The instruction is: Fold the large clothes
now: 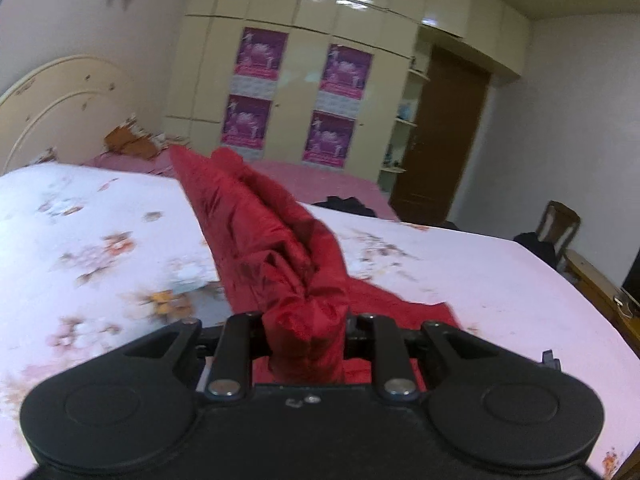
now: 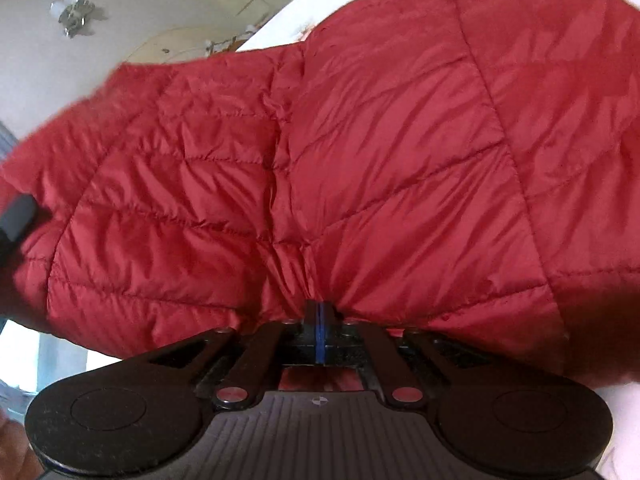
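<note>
Red quilted jacket [image 1: 256, 216], glossy, bunched into a ridge above floral bed [image 1: 500, 280]. Clamped in left gripper [image 1: 306, 332] and in right gripper [image 2: 319, 312], fully closed. Fingertips buried in fabric; far hem blurred.

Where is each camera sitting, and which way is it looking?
Left wrist: sits on the left gripper, looking across the flowery bed toward the wardrobe; its black fingers pinch a bunched red jacket.
Right wrist: sits on the right gripper, looking close at the quilted jacket; its fingers are shut on the hem.
Both views share the red jacket and the bedroom.
</note>
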A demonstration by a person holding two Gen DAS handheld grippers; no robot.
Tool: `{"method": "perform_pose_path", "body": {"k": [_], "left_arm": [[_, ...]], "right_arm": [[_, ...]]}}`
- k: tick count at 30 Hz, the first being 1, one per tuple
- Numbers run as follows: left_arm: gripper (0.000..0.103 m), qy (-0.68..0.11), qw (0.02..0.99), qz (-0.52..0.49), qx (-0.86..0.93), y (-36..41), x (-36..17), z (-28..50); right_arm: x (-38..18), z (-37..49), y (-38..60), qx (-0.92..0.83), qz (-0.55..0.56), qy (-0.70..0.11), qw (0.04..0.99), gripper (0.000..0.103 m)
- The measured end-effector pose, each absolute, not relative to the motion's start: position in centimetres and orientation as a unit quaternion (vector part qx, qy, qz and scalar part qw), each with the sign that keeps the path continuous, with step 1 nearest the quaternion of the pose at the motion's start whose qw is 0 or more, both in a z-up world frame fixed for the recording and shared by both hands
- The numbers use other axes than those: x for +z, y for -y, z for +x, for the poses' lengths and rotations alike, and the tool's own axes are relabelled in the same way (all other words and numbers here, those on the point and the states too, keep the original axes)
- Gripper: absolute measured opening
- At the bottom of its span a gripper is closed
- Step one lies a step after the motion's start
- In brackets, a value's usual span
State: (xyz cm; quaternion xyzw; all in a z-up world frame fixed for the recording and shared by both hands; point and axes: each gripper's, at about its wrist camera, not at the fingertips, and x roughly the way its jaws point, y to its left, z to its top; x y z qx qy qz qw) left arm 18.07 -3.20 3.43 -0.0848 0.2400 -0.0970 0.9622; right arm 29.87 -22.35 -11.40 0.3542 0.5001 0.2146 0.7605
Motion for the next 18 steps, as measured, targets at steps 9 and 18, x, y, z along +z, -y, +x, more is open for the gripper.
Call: {"method": "perform_pose_path", "body": {"k": [9,18], "left_arm": [[0.021,-0.279,0.946,-0.040,-0.158,13.2,1.8,20.0],[0.080,-0.410,0.859,-0.031,-0.305,19.7,-4.3,21.2]], "right_arm": [[-7.6,26.2,36.3,0.137,0.389,-0.415,0.811,0.000],[-5.7,22.9,43.7,0.027,0.406,-0.354,0.842,0.100]]}}
